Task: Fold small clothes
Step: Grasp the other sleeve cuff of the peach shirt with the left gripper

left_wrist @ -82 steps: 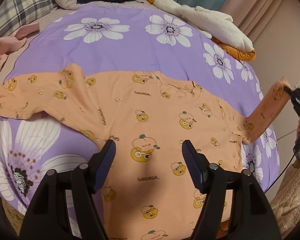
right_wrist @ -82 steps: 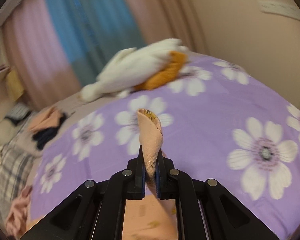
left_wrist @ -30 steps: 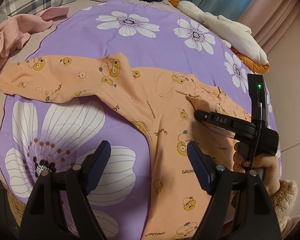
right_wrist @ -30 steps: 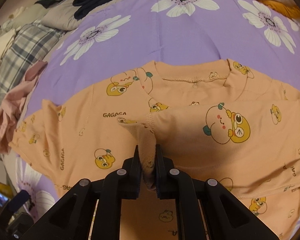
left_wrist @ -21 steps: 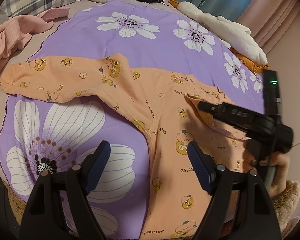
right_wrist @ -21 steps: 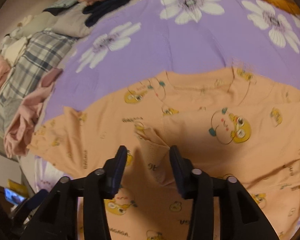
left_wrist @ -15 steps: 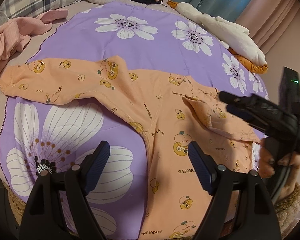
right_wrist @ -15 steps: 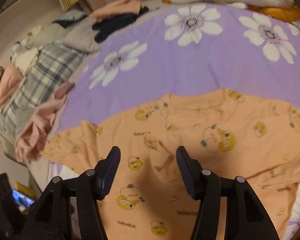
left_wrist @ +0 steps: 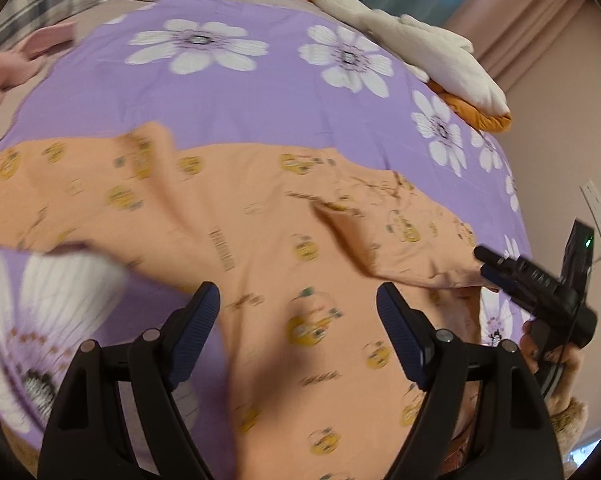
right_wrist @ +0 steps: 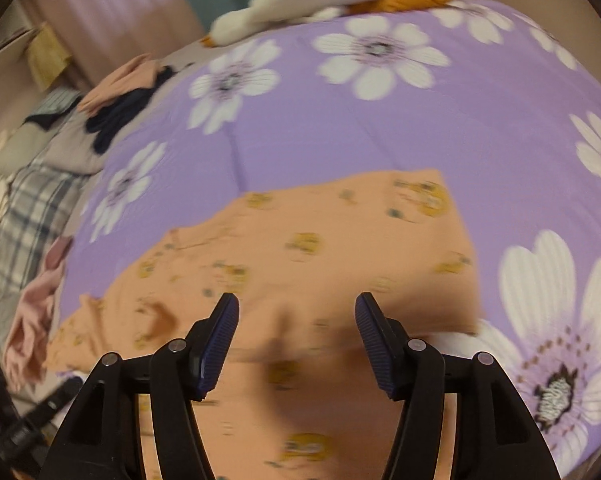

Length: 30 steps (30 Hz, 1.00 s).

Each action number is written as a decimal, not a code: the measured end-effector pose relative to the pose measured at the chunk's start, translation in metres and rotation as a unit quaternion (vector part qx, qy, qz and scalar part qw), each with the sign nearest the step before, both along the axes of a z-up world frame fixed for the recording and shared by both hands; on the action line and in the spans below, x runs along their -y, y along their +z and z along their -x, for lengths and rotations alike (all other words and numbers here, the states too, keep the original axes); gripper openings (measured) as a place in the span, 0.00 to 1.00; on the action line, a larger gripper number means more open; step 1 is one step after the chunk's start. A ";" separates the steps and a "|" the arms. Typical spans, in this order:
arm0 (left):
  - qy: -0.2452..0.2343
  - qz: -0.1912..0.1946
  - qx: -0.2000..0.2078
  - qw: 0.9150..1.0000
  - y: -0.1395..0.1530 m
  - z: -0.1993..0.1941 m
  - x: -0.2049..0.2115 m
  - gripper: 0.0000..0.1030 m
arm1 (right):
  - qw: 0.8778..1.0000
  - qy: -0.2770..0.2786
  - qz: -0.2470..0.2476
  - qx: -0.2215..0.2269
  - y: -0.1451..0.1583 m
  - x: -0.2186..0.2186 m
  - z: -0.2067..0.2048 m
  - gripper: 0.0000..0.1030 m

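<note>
Moved: right gripper [right_wrist: 296, 344] released the sleeve [left_wrist: 384, 236] onto the orange shirt [left_wrist: 260, 240], now jaws apart, empty.
Left gripper [left_wrist: 298, 332]: wide, empty.
Shirt: bed [left_wrist: 260, 92] centre.
Next: fold the other sleeve.

Motion blur smears the orange shirt's [left_wrist: 300, 248] print; its hem runs off-frame.

Both views warm, fairly dim indoor light, no glare. Heavy fisheye bend, black vignette at corners and rim. Left wrist view: motion blur, worst left of the left gripper [left_wrist: 298, 312] on the orange shirt [left_wrist: 260, 232] print; soft shadow under its fingers. Right wrist view: blurrier overall, shirt print smeared ahead of the right gripper [right_wrist: 296, 322], purple bedspread [right_wrist: 340, 128] flowers soft, background curtains out of focus.
</note>
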<state>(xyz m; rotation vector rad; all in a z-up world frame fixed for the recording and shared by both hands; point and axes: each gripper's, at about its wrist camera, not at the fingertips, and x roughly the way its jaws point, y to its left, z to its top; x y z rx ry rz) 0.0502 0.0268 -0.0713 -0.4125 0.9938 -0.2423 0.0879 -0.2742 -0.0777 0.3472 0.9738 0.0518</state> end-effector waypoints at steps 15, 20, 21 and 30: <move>-0.024 -0.013 -0.058 0.998 -0.046 -0.088 0.067 0.61 | 0.998 -0.018 -0.063 -0.024 -0.037 0.043 0.014 0.52; -0.022 -0.029 -0.050 0.998 -0.050 -0.091 0.072 0.16 | 0.995 -0.052 -0.080 -0.001 -0.022 0.066 0.031 0.52; -0.019 -0.029 -0.048 0.998 -0.049 -0.090 0.071 0.12 | 0.995 -0.059 -0.077 0.002 -0.019 0.070 0.034 0.52; 0.027 -0.006 0.037 0.999 0.008 -0.078 0.044 0.09 | 0.994 -0.082 -0.075 0.025 -0.002 0.085 0.045 0.52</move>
